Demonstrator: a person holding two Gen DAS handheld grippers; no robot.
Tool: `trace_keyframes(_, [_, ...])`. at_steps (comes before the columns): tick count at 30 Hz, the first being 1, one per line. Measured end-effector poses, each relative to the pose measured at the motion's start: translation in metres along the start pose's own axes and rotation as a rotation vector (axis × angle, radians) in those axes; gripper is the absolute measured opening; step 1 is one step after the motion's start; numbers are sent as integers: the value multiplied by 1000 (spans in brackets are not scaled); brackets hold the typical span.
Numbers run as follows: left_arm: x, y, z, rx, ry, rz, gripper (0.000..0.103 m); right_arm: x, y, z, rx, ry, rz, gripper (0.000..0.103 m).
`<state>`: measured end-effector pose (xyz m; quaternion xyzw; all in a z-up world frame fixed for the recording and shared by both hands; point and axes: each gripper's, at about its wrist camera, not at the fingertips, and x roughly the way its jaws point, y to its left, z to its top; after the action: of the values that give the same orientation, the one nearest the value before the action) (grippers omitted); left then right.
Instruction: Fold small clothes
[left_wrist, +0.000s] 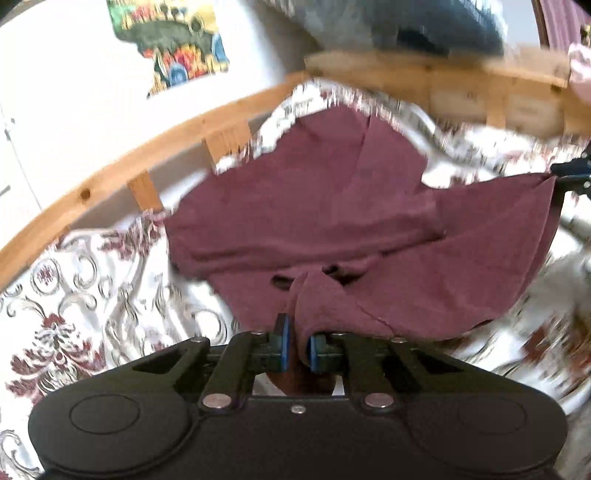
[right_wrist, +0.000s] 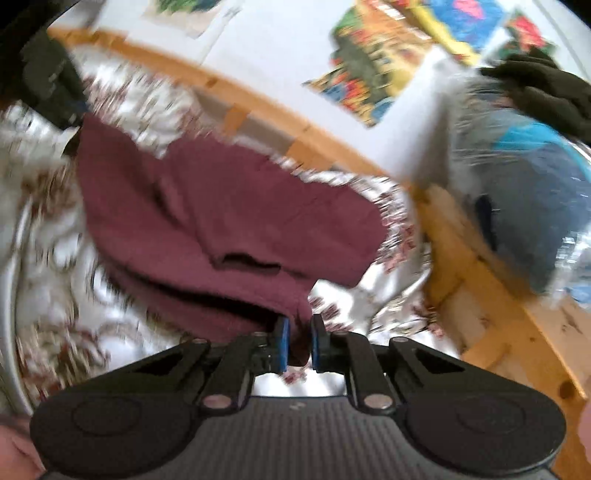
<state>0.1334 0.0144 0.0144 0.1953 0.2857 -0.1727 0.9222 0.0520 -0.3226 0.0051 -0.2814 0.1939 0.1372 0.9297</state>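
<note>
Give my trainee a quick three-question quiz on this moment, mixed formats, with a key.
1. True or false: the left gripper has its jaws closed on the maroon garment.
2. Multiple choice: the garment lies over A) a bare wooden floor, B) a floral patterned bedspread, C) a glass desk.
3. Fill in: the right gripper pinches a bunch of ____ fabric between its blue pads.

Key: 1 true; 2 B; 3 maroon.
</note>
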Motion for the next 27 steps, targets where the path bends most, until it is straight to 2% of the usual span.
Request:
trace_keyframes(4, [-39,-8,14,-8,-19,-33,11,-31,-24,10,99,-14,-14,13])
trace_keyframes(11, [-94,-19,-2,-60,62,-127,11,-91,-60,4,229,28,50,13])
trace_keyframes(12, [-101,-21,-6,-70,59,-136,11,-98,-62,3,248,24,55,13])
trace_keyframes(13, [-105,-22,-10,-80,48,-140,11,-105,-65,2,264,18,58,5])
trace_keyframes(15, [-112,-24,-15,-119,8,-138,11,-111,-70,4,279,6,48,6])
trace_keyframes(18, [-108,-22,-13,-181,-27,-120,11,-104,-75,10,304,-16,56,6])
trace_keyframes(22, [-89,-7,2,-276,-37,-108,11,-79,-72,15,267,-18,68,6])
trace_keyframes(27, [-58,7,21,-235,-22,-73,12,-43,-76,23,230,-14,65,6])
